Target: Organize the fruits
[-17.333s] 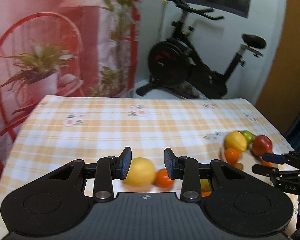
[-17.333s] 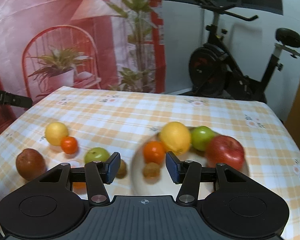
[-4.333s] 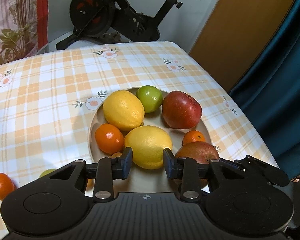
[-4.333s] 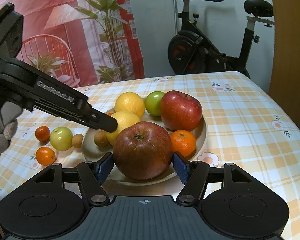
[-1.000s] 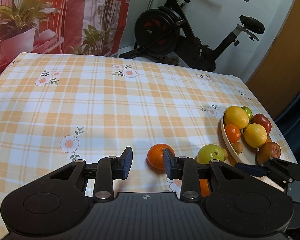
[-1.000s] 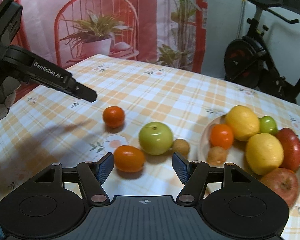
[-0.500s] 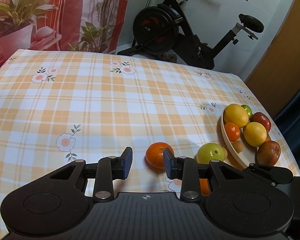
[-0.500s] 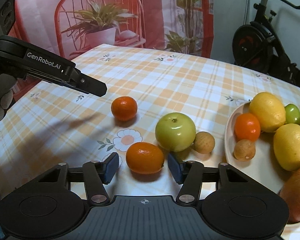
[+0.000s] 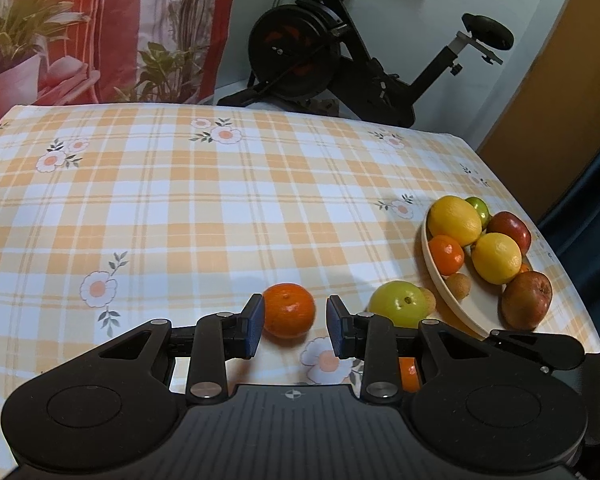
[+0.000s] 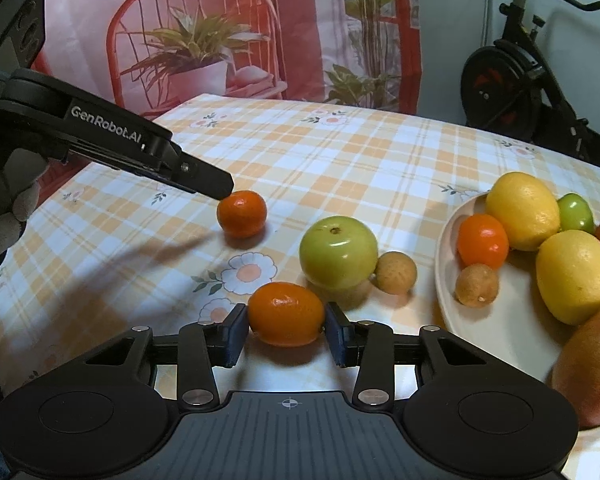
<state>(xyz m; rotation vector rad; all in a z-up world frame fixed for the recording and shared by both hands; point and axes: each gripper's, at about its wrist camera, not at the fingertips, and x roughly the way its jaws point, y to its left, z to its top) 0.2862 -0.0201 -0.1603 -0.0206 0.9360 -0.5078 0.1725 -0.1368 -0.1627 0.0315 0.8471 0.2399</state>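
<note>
From the left wrist view, the left tool stands open around a loose mandarin at lower centre, pads not yet touching. At right, the plate already holds what I count as eight fruits: two lemons, two red apples, a green one, a mandarin, a small brown fruit, plus a sliver of orange behind.

From the right wrist view, the right tool has closed onto a second mandarin at lower centre. Four fruits remain on the worktop: two mandarins, one green apple and one brown longan-like fruit, so I judge the job about two-thirds done.
</note>
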